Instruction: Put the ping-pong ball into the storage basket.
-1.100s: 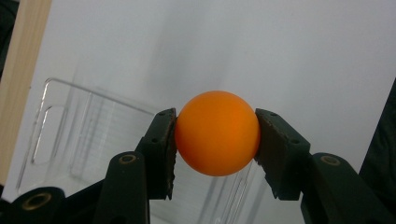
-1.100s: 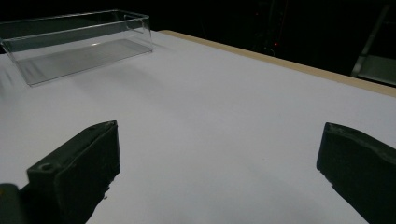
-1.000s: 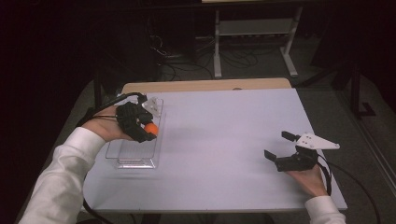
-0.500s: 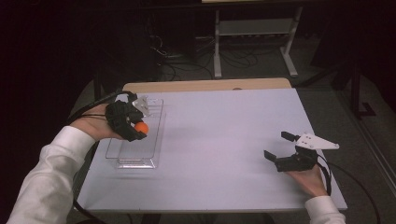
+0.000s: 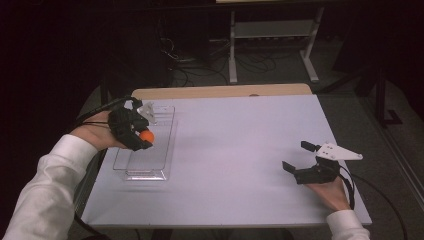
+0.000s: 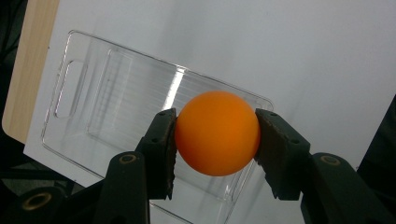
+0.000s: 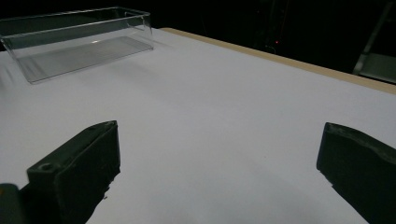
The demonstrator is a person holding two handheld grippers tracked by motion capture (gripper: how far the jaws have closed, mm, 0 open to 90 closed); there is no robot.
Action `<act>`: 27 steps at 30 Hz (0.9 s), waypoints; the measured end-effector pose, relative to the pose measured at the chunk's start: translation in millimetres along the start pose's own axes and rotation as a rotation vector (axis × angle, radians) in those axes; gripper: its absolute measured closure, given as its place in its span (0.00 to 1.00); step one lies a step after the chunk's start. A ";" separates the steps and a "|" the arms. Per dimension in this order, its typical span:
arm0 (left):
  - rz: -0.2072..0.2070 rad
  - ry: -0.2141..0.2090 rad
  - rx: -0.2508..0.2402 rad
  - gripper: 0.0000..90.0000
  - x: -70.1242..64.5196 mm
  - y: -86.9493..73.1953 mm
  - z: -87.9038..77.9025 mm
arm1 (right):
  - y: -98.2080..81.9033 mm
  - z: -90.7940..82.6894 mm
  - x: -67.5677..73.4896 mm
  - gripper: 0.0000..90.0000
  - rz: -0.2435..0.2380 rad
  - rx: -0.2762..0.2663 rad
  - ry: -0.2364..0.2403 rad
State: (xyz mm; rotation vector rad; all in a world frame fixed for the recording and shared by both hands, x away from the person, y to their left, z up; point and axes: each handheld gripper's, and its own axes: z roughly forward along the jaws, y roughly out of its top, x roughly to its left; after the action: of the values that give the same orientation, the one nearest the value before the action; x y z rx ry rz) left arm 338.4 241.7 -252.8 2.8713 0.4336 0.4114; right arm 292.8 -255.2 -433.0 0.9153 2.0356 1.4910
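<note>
Right gripper (image 5: pixel 298 158) rests near table edge on the white tabletop (image 5: pixel 240 150), jaws wide apart with nothing between them, while farther off the left gripper (image 6: pixel 215 135) clamps a round orange plastic ball (image 6: pixel 217 133) held over the clear rectangular plastic bin (image 6: pixel 116 93) at the table's left side.

Left forearm, white sleeve, comes in from the near-left corner of the table and angles toward its left edge. Left hand (image 5: pixel 95 136) wraps the left gripper (image 5: pixel 145 137), held above the surface near that edge, jaws closed on an orange ball (image 6: pixel 217 133), one pad pressed to each side.

Right hand (image 5: pixel 327 192) lies low by the table's near-right corner, wrist straight, sleeve cuff at the near edge. Right gripper (image 5: pixel 298 156) points toward the left edge, jaws spread wide with nothing between them.
</note>
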 end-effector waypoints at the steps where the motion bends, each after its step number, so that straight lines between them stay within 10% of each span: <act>1: 0.001 -0.001 0.001 0.57 0.2 -0.1 1.3 | -0.1 0.0 -0.2 0.00 0.000 0.000 -0.001; 27: 0.022 -0.036 0.016 0.57 -2.0 -4.7 31.7 | -1.0 0.5 0.1 0.00 -0.005 0.010 -0.001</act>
State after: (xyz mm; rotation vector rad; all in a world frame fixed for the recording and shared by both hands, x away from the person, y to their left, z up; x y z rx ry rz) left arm 344.9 240.3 -284.3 2.8961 0.4006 0.3617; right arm 292.9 -255.0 -434.1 0.9139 2.0445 1.4793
